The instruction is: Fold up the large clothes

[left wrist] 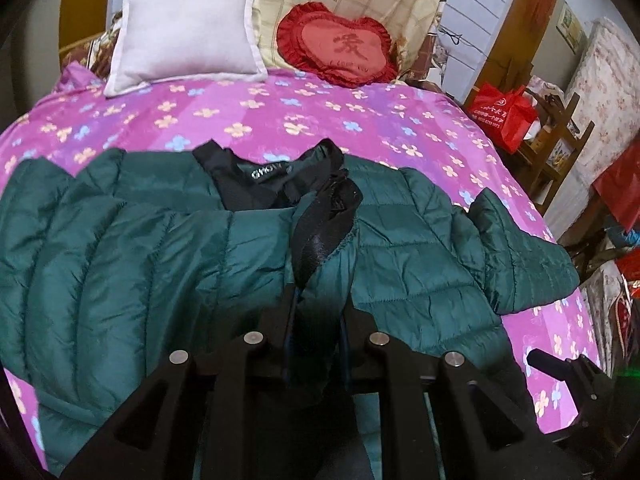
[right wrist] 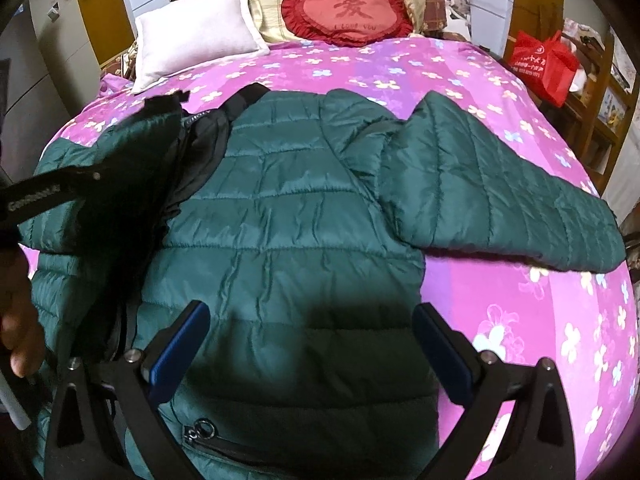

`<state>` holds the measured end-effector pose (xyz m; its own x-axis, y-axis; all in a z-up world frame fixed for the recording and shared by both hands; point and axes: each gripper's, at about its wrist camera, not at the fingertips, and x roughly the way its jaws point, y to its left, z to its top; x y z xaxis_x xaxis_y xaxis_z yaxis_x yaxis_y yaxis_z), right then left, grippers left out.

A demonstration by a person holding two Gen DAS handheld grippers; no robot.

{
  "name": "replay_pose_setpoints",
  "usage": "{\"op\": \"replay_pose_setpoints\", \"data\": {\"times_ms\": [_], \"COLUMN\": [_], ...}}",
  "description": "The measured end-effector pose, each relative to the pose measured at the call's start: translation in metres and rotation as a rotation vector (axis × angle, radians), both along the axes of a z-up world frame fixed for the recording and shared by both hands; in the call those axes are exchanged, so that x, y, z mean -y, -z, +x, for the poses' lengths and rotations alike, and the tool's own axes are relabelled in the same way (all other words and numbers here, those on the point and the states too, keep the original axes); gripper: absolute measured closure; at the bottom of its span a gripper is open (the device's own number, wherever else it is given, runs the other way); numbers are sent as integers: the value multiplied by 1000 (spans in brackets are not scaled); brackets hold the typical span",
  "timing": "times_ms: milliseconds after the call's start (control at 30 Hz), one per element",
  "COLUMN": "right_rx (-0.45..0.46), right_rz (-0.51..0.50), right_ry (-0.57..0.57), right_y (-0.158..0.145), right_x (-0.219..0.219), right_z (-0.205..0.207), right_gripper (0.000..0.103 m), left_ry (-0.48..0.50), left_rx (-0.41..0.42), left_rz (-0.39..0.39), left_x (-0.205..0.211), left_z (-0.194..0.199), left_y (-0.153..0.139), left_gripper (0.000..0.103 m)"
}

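Note:
A dark green quilted puffer jacket (left wrist: 120, 248) with black lining lies spread on the bed, collar toward the pillows. My left gripper (left wrist: 318, 320) is shut on the jacket's front edge near the zipper, and holds a fold of green fabric lifted. In the right wrist view the jacket (right wrist: 288, 208) fills the middle, its right sleeve (right wrist: 500, 200) stretched out to the right. My right gripper (right wrist: 312, 344) is open and empty, just above the jacket's lower front near a zip pocket (right wrist: 208, 436). The left gripper (right wrist: 80, 184) shows at the left, holding up the front panel.
The bed has a pink flowered cover (left wrist: 320, 120). A white pillow (left wrist: 184, 36) and a red heart cushion (left wrist: 336, 48) lie at the head. A red bag (left wrist: 504, 116) and wooden shelves stand beyond the bed's right edge.

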<state>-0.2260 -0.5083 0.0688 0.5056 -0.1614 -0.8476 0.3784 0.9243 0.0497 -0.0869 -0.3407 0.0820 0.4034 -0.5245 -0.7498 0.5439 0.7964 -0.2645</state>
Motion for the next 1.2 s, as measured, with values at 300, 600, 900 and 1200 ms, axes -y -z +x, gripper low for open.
{"op": "replay_pose_setpoints", "data": {"times_ms": [300,600,900,1200], "right_rx": [12,82,94,120], "right_rz": [42,143,209,119], "right_ry": [11,-61,-108,-148], "right_y": [-1,-15,-2,0], "right_x": [3,-23,-57,-72], "right_z": [-6,30,101,124], "right_gripper": [1,1,2,85], "left_ry": [63,-30,-236,-312], "left_rx": [-96,45,34,12], "left_rz": [-81,-30,12,2], "left_x": [-17,-108,-207,-240], "left_z": [-1,5,37,47], "left_y": [-13,-63,-49,-31], "left_gripper": [62,61,61,61]}}
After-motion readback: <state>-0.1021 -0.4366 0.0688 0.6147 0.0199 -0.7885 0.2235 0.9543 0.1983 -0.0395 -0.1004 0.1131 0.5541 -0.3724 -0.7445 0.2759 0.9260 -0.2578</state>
